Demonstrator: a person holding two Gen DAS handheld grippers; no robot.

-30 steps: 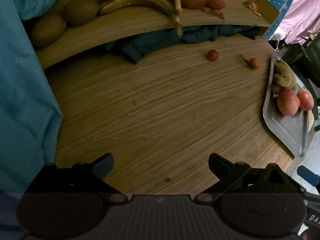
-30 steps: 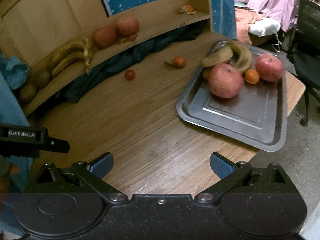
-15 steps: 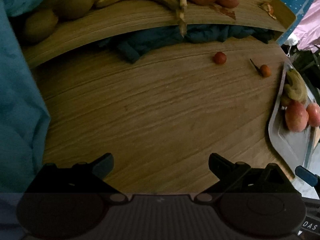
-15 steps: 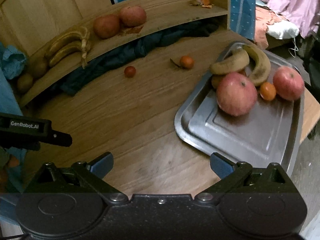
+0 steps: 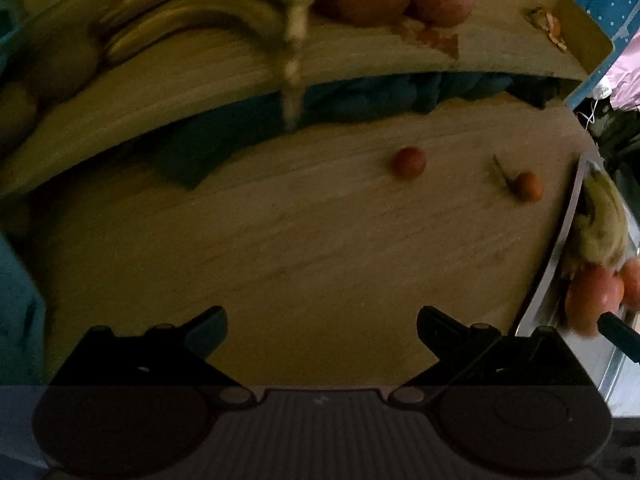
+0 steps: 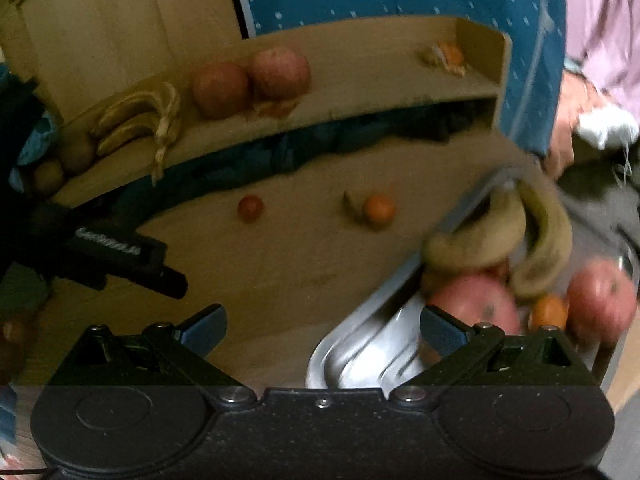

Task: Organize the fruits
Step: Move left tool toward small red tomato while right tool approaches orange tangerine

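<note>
The left gripper [image 5: 322, 326] hangs over bare wood of the table [image 5: 280, 248], its jaws wide apart and holding nothing. The right gripper [image 6: 322, 326] is likewise spread wide and empty, its right finger over the near corner of the metal tray [image 6: 360, 344], its left finger over the tabletop. Just past that right finger a large red apple [image 6: 472, 304] lies in the tray, with a small orange [image 6: 550, 312] and a second apple [image 6: 600, 304] to its right and two bananas [image 6: 500, 236] behind them. Further ahead of both grippers, on the open table, sit a small red fruit [image 6: 250, 208] and a small orange fruit [image 6: 378, 209], well apart from each other. Beyond them, dark cloth [image 6: 280, 152] is bunched under a raised wooden shelf [image 6: 360, 92], which carries two apples [image 6: 252, 80], a bunch of bananas [image 6: 136, 120] and brown round fruits [image 6: 76, 152] at its left end
</note>
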